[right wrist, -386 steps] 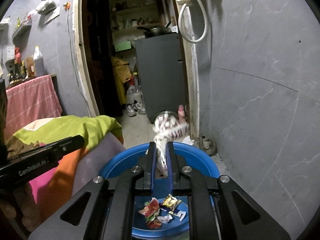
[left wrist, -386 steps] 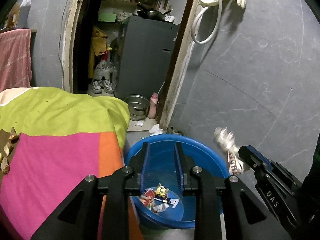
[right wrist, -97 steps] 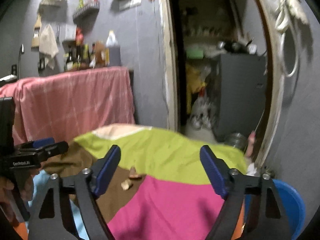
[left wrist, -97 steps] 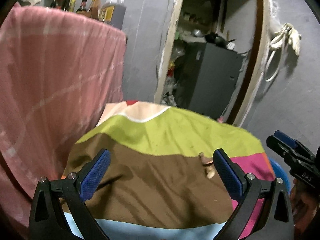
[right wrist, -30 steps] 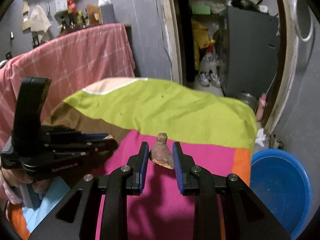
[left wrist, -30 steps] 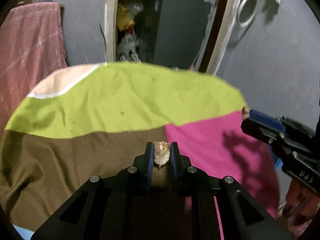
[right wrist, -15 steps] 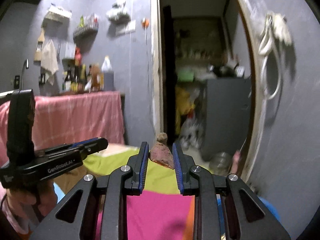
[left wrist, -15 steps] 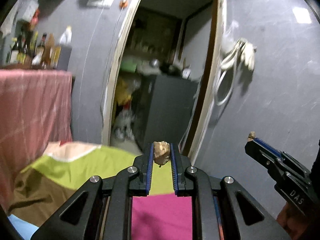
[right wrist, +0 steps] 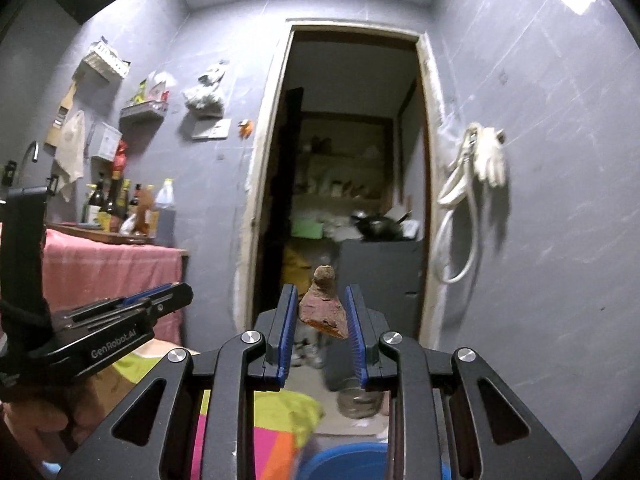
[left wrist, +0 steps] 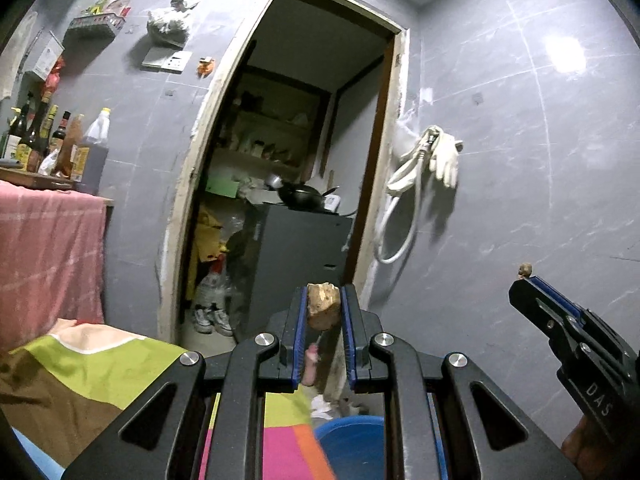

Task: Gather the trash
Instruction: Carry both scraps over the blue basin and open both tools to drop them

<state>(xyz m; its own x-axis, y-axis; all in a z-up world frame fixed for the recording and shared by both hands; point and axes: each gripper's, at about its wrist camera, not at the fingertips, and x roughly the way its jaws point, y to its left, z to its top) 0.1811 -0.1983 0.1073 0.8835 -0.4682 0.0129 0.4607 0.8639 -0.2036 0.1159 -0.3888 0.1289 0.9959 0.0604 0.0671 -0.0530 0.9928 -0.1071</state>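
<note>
My left gripper [left wrist: 323, 306] is shut on a pale brown scrap [left wrist: 323, 306] pinched between its blue pads and pointing level at the doorway. Seen from the right wrist, my right gripper [right wrist: 322, 312] is shut on a reddish-brown sweet potato end [right wrist: 323, 308] with an orange cut face. Each gripper shows in the other's view: the right gripper [left wrist: 524, 280] at the right edge with the scrap's tip poking out, the left gripper [right wrist: 176, 292] at the left. The blue basin [left wrist: 352, 440] sits low, below both grippers, beside the multicoloured cloth [left wrist: 100, 368].
A dark doorway [left wrist: 288, 200] opens ahead onto a grey cabinet [left wrist: 296, 264] with a pan on top. A hose and glove [left wrist: 432, 168] hang on the grey wall at right. A pink-draped counter [left wrist: 44, 252] with bottles stands at left.
Both grippers have lifted off the cloth and tilted up to level, each keeping its scrap. The cloth and basin have dropped to the bottom of both views.
</note>
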